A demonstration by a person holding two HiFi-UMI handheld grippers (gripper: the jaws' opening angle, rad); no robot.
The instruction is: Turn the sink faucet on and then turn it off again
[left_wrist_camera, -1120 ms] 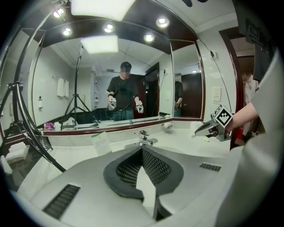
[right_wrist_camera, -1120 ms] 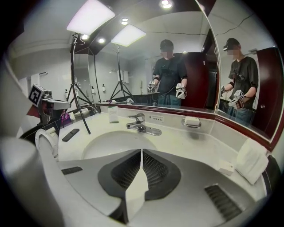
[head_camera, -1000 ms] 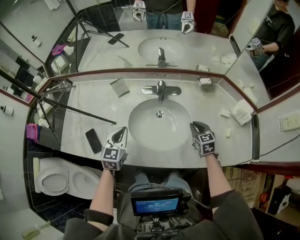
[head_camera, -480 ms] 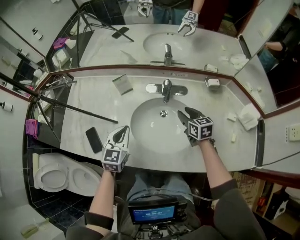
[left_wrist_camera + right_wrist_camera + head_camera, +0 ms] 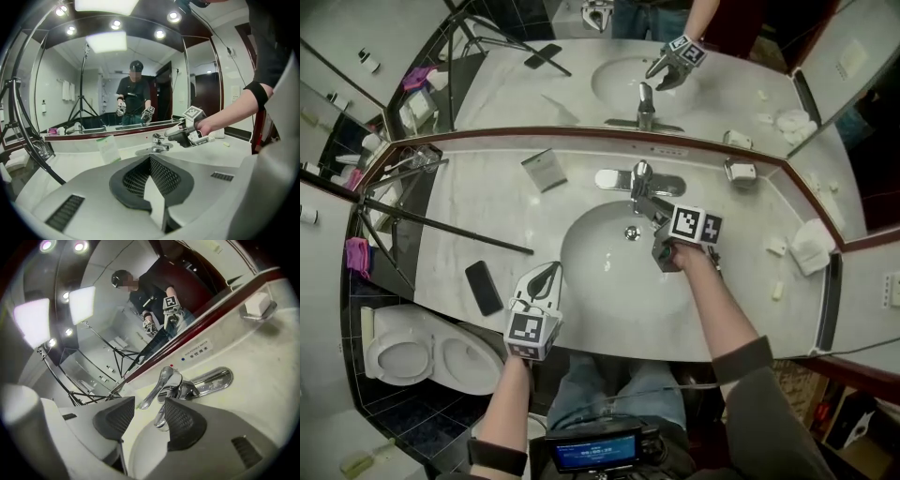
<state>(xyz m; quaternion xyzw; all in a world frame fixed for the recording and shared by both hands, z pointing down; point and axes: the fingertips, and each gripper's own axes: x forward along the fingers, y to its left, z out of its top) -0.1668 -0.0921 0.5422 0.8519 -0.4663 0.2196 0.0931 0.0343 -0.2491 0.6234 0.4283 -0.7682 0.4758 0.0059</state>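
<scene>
Two grippers work over a marble vanity counter (image 5: 487,202). The left gripper (image 5: 542,277), jaws pressed together on nothing, hangs at the front edge beside the oval sink basin (image 5: 600,272). The right gripper (image 5: 652,225) reaches across the bowl toward the chrome faucet (image 5: 639,180) at its back rim. Its jaws have just been opening and stand wide, with the lever handle (image 5: 154,387) framed ahead and untouched. The turning-on step appears barely begun; the next move calls for meeting that lever and lifting it.

Chrome faucet (image 5: 641,176); white basin (image 5: 598,277); black phone (image 5: 483,288); grey-veined marble counter (image 5: 487,211).
</scene>
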